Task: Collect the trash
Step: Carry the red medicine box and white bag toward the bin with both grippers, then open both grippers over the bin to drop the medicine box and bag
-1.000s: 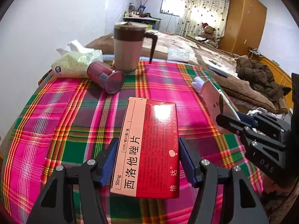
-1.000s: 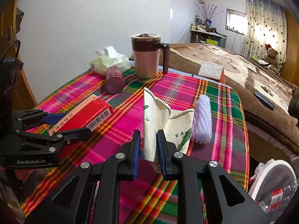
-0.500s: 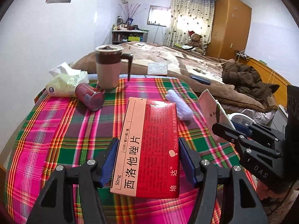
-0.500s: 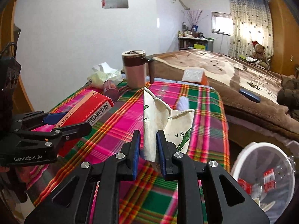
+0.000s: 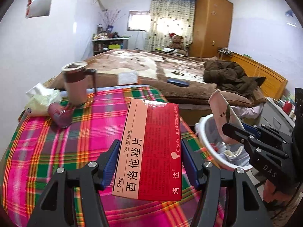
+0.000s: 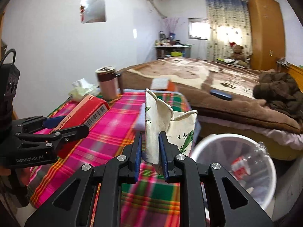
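Observation:
My left gripper (image 5: 149,160) is shut on a red and pink medicine box (image 5: 151,143), held above the plaid tablecloth (image 5: 47,151). In the right wrist view the same box (image 6: 83,113) shows at the left in the left gripper (image 6: 62,126). My right gripper (image 6: 150,151) is shut on a crumpled white paper cup (image 6: 170,126) with green print. That cup (image 5: 223,111) hangs over the white trash bin (image 5: 206,143) in the left wrist view. The bin (image 6: 269,172) stands beside the table's right edge and holds some scraps.
On the table's far side stand a brown and pink mug (image 5: 75,83), a tipped red can (image 5: 60,113) and a tissue pack (image 5: 41,98). Behind lies a bed with a brown blanket (image 5: 151,66), a dark remote (image 5: 178,83) and a heap of clothes (image 5: 233,75).
Both grippers have swung right and risen with their loads. The trash bin has come into full view at the right, and the mug and can have slid left and farther off.

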Demonstrator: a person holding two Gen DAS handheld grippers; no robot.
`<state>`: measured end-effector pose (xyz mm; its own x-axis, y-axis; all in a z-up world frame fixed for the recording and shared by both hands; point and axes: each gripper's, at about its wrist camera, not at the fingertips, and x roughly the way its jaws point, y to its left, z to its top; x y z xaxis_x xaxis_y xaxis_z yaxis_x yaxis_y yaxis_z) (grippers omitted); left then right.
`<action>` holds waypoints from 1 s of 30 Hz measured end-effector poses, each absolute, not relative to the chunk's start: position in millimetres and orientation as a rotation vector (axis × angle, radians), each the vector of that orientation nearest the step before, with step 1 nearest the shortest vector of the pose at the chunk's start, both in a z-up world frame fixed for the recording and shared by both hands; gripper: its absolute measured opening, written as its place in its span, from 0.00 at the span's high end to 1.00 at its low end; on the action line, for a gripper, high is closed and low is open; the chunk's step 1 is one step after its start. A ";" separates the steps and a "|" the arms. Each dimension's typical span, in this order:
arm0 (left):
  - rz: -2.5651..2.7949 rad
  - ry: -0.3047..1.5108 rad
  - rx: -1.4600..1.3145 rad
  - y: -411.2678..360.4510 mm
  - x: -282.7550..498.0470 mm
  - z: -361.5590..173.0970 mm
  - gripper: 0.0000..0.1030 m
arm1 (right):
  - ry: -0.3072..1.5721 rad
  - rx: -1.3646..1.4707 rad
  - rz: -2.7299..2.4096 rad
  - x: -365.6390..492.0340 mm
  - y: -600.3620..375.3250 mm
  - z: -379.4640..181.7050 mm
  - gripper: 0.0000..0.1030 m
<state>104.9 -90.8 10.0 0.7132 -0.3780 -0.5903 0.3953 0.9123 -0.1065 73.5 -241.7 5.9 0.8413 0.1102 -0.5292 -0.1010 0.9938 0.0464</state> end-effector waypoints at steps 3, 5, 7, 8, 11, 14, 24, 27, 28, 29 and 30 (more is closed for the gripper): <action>-0.470 0.645 0.041 -112.5 105.1 12.1 0.37 | 0.557 0.032 0.066 71.6 -257.7 8.0 0.82; -0.495 0.643 0.050 -125.7 104.4 13.2 0.37 | 0.556 0.037 0.031 69.5 -267.8 8.6 0.82; -0.526 0.647 0.054 -140.1 104.8 13.5 0.37 | 0.558 0.042 -0.003 66.4 -277.6 8.5 0.82; -0.538 0.650 0.056 -146.7 105.5 13.1 0.37 | 0.560 0.047 -0.031 66.0 -283.3 8.1 0.82; -0.571 0.661 0.074 -166.6 108.0 10.7 0.37 | 0.568 0.075 -0.080 64.5 -301.4 6.0 0.82; -0.611 0.675 0.074 -185.6 109.8 7.6 0.37 | 0.580 0.094 -0.122 60.7 -315.1 3.1 0.82; -0.692 0.717 0.129 -241.9 113.7 -7.7 0.37 | 0.656 0.134 -0.214 55.4 -350.6 -17.7 0.82; -0.703 0.732 0.135 -254.1 114.5 -11.5 0.37 | 0.680 0.142 -0.227 57.5 -357.5 -23.8 0.82; -0.708 0.729 0.141 -257.9 113.8 -12.2 0.37 | 0.683 0.145 -0.230 56.6 -359.2 -24.8 0.82; -0.710 0.731 0.147 -260.5 113.5 -13.1 0.37 | 0.690 0.147 -0.235 56.6 -361.6 -26.7 0.82; -0.713 0.736 0.151 -263.6 113.7 -14.3 0.37 | 0.696 0.148 -0.240 56.4 -363.9 -28.3 0.82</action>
<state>113.7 -263.6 -14.3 0.5200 -0.5414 -0.6607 0.6429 0.7573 -0.1147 56.4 -363.9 -28.3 0.7414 -0.1691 -0.6494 0.2673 0.9620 0.0547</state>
